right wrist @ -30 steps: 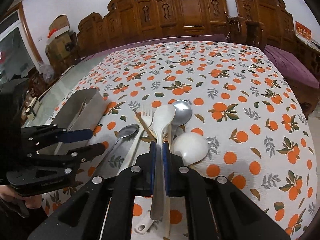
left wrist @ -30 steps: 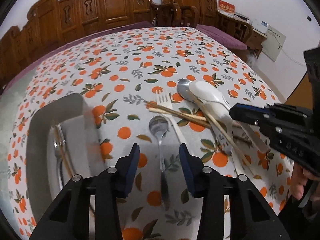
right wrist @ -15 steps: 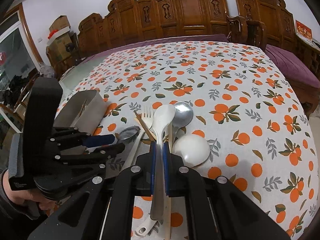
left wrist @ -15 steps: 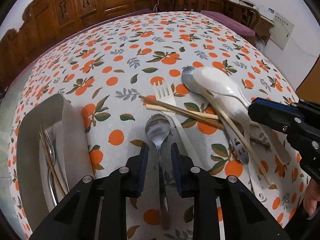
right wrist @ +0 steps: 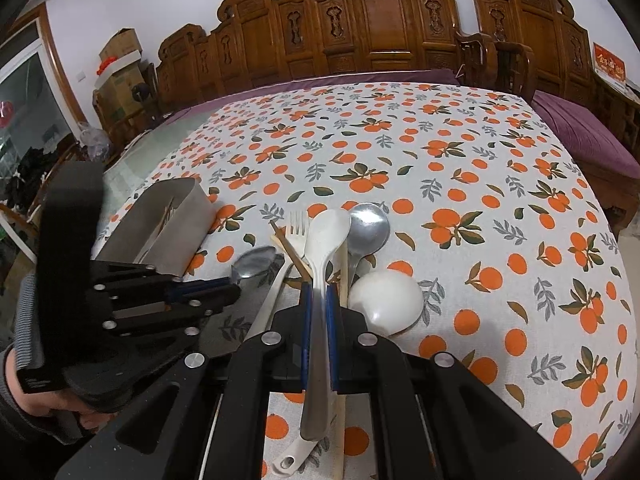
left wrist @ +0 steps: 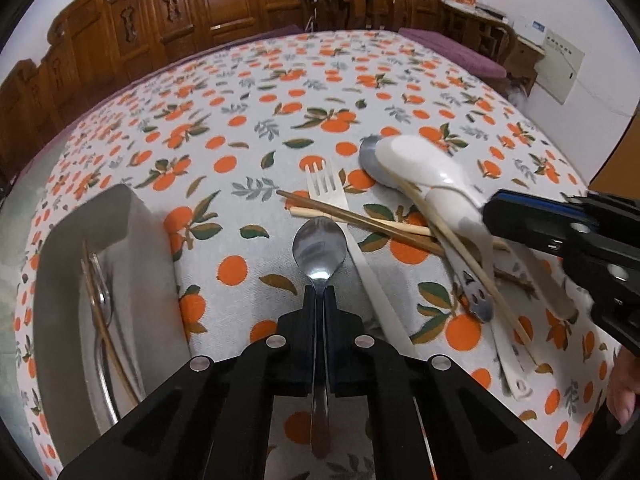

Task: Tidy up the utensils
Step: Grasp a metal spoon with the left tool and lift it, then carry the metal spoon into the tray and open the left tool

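We see the left gripper clamped tight on the neck of a small metal spoon; its bowl sticks out just ahead of the fingertips and its handle runs back under the gripper body. Whether the spoon is lifted off the tablecloth we cannot tell.

Left of that gripper sits a grey tray, holding a metal utensil and a brown chopstick. Just right of the spoon lies a white fork, tines pointing away. Ahead and right, two chopsticks cross over the fork handle.

The right gripper is pinched narrow on the handle of a white spoon, bowl pointing forward past the tips, handle end trailing back beneath the gripper. Beyond it and slightly right lies a large metal spoon, its bowl touching the white spoon's bowl in the view. Just right of the fingertips rests a white ladle bowl. A pale chopstick runs alongside the right finger. Left of this gripper we see the fork again, then the left gripper with a hand on its grip.
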